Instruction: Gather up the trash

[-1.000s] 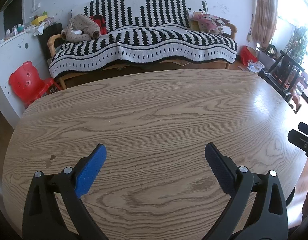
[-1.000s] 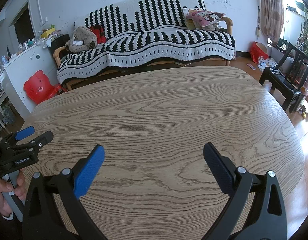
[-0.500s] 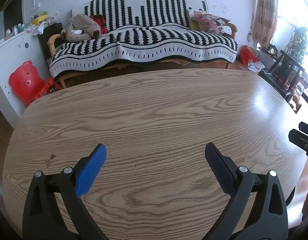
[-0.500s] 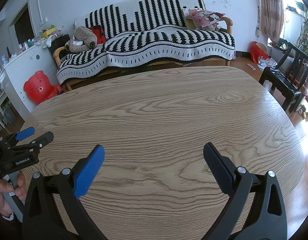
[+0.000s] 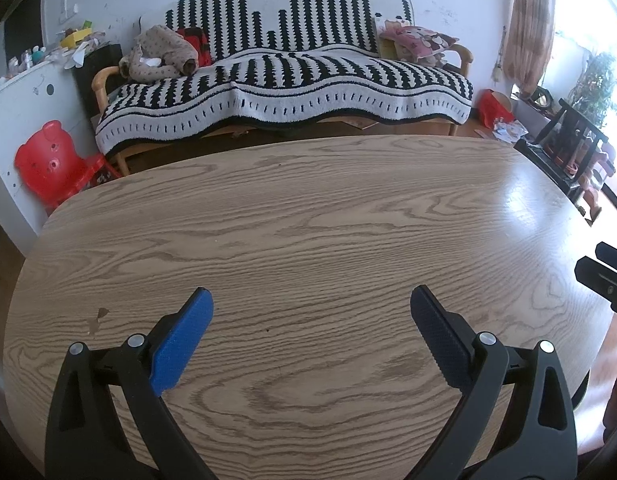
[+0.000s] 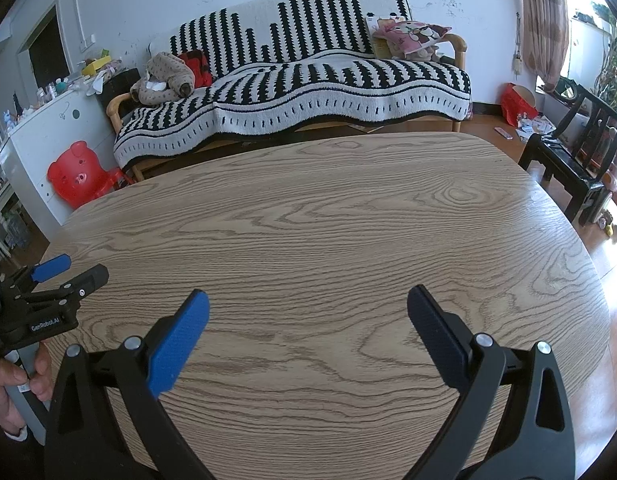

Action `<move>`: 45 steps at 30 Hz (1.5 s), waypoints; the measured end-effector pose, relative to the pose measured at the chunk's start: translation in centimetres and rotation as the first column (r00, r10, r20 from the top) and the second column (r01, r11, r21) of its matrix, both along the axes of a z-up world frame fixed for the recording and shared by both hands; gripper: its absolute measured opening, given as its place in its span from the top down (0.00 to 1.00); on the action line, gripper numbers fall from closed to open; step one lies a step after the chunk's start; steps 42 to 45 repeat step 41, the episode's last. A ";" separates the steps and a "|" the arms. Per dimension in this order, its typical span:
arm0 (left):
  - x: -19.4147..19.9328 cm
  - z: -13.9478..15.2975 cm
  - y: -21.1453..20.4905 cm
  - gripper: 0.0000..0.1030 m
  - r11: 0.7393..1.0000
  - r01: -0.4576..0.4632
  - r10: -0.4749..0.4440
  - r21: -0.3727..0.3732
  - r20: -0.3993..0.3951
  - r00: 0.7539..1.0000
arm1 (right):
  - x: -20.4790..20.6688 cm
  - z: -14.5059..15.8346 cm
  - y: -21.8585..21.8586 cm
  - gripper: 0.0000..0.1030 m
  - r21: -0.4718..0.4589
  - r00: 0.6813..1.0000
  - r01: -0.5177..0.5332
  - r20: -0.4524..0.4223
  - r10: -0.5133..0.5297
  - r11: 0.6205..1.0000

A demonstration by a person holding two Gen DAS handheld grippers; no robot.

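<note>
Left wrist: left hand-held gripper (image 5: 311, 305) spread, nothing held, above wooden table (image 5: 308, 208).

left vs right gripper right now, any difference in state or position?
Left gripper hangs over the table's left part, near a small brown stain; right gripper hangs over its right part, bare wood below. Shared: both open, empty, one blue pad each, facing the striped sofa.

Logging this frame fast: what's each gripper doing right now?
Left gripper: open, holding nothing, over the table.
Right gripper: open, holding nothing.
</note>
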State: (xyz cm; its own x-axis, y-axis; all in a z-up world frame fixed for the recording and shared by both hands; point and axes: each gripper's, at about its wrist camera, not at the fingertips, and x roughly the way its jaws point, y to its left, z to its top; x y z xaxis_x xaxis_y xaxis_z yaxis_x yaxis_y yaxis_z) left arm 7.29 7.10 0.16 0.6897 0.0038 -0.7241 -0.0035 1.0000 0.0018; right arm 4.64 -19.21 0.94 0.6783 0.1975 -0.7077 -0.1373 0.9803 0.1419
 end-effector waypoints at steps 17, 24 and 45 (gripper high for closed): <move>0.5 0.0 0.4 0.07 1.000 -0.015 0.015 0.004 -0.017 1.000 | -0.1 0.0 -0.1 0.07 -0.001 1.000 -0.001 -0.001 0.001 1.000; 0.3 0.0 0.4 0.07 1.000 -0.012 0.012 0.019 -0.005 1.000 | -0.1 0.1 -0.2 0.07 -0.001 1.000 0.001 -0.001 -0.001 1.000; 0.5 -0.2 0.6 0.07 1.000 -0.008 0.008 0.007 -0.023 1.000 | -0.1 0.1 -0.2 0.07 -0.001 1.000 0.000 -0.001 0.000 1.000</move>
